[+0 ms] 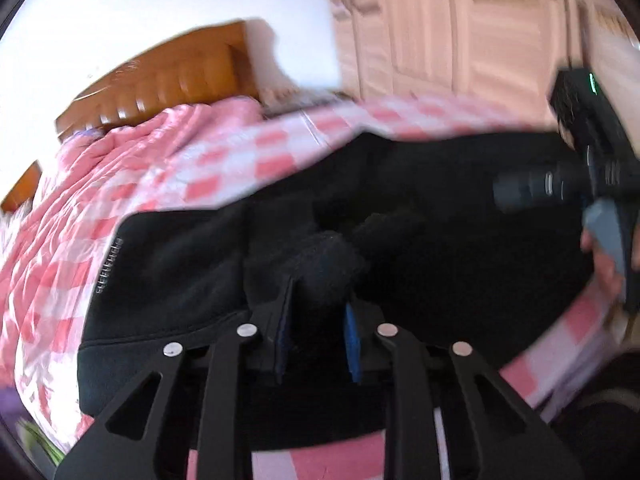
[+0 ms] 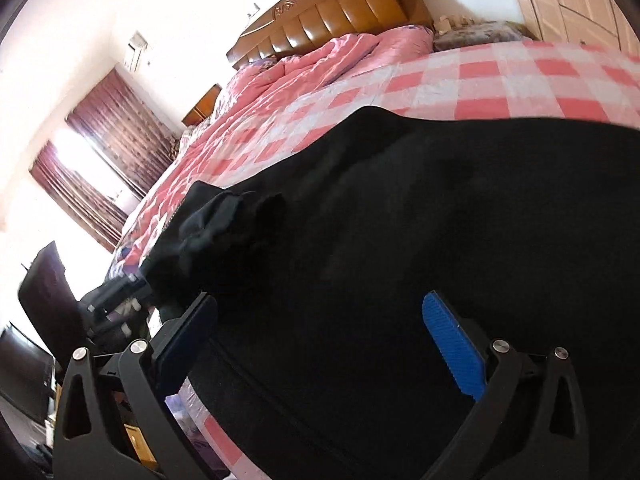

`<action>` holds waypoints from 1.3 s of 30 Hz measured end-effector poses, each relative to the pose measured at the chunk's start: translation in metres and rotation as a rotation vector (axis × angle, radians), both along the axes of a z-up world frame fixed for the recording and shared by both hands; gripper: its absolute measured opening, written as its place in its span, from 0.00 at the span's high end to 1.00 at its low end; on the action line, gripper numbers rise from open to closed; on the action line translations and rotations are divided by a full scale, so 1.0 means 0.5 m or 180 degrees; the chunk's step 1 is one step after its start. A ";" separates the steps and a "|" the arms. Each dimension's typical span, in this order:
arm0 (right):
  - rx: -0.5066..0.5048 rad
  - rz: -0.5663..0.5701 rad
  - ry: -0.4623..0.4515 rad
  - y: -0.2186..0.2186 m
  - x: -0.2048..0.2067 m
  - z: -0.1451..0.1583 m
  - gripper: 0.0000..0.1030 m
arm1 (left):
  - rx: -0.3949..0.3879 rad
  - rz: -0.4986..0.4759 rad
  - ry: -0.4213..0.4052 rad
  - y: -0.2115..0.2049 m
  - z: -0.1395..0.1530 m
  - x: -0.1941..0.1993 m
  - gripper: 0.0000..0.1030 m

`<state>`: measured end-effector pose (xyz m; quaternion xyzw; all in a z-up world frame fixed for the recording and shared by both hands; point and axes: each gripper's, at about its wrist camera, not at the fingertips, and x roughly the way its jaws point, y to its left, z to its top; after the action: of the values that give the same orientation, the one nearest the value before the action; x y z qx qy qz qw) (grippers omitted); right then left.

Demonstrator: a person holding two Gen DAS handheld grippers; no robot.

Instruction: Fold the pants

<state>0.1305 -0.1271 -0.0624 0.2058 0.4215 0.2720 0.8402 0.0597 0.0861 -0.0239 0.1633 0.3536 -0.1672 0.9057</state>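
Observation:
Black pants (image 1: pixel 420 216) lie spread on a bed with a pink-and-white checked sheet (image 1: pixel 224 168). A zipper (image 1: pixel 107 268) shows at their left edge. My left gripper (image 1: pixel 319 312) is shut on a raised bunch of the black fabric (image 1: pixel 328 260), which stands up between its blue pads (image 1: pixel 353 332). In the right wrist view the pants (image 2: pixel 440 208) fill the frame and my right gripper (image 2: pixel 320 332) hangs open over them, its pads (image 2: pixel 452 344) wide apart with nothing pinched. The right gripper's body (image 1: pixel 592 168) shows at the far right of the left wrist view, held by a hand (image 1: pixel 606 268).
A pink crumpled quilt (image 2: pixel 304 76) lies by the wooden headboard (image 2: pixel 340 4) at the bed's far end. Pale wardrobe doors (image 1: pixel 460 24) stand beyond the bed. Curtains (image 2: pixel 100 152) and dark furniture (image 2: pixel 44 292) are at the left. The bed's near edge (image 2: pixel 224 440) runs under the pants.

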 end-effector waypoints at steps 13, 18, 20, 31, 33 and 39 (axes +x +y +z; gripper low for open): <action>0.0026 -0.0038 -0.0011 0.000 -0.008 0.010 0.04 | -0.1022 -0.0030 0.0409 0.069 -0.009 0.015 0.69; 0.0058 -0.0039 -0.0013 -0.006 -0.012 0.011 0.04 | -0.0996 0.0199 0.0116 0.059 0.010 0.004 0.89; 0.0100 -0.0061 -0.0008 -0.009 -0.013 0.012 0.04 | -0.1026 0.0243 -0.0036 0.045 0.038 -0.001 0.89; 0.0546 -0.0060 0.0206 -0.010 -0.010 0.017 0.04 | -0.0687 0.0002 0.0220 -0.083 -0.039 0.023 0.85; 0.0752 0.0049 0.0377 0.005 -0.003 0.016 0.04 | -0.0896 -0.0108 0.0203 -0.068 -0.034 0.011 0.74; 0.0933 0.0477 0.0779 0.082 0.003 0.013 0.04 | -0.1415 -0.0256 -0.0060 0.014 0.026 -0.065 0.15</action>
<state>0.1318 -0.0859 -0.0557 0.3254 0.4905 0.3652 0.7212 0.0270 0.0930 -0.0108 -0.0247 0.2929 -0.2755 0.9153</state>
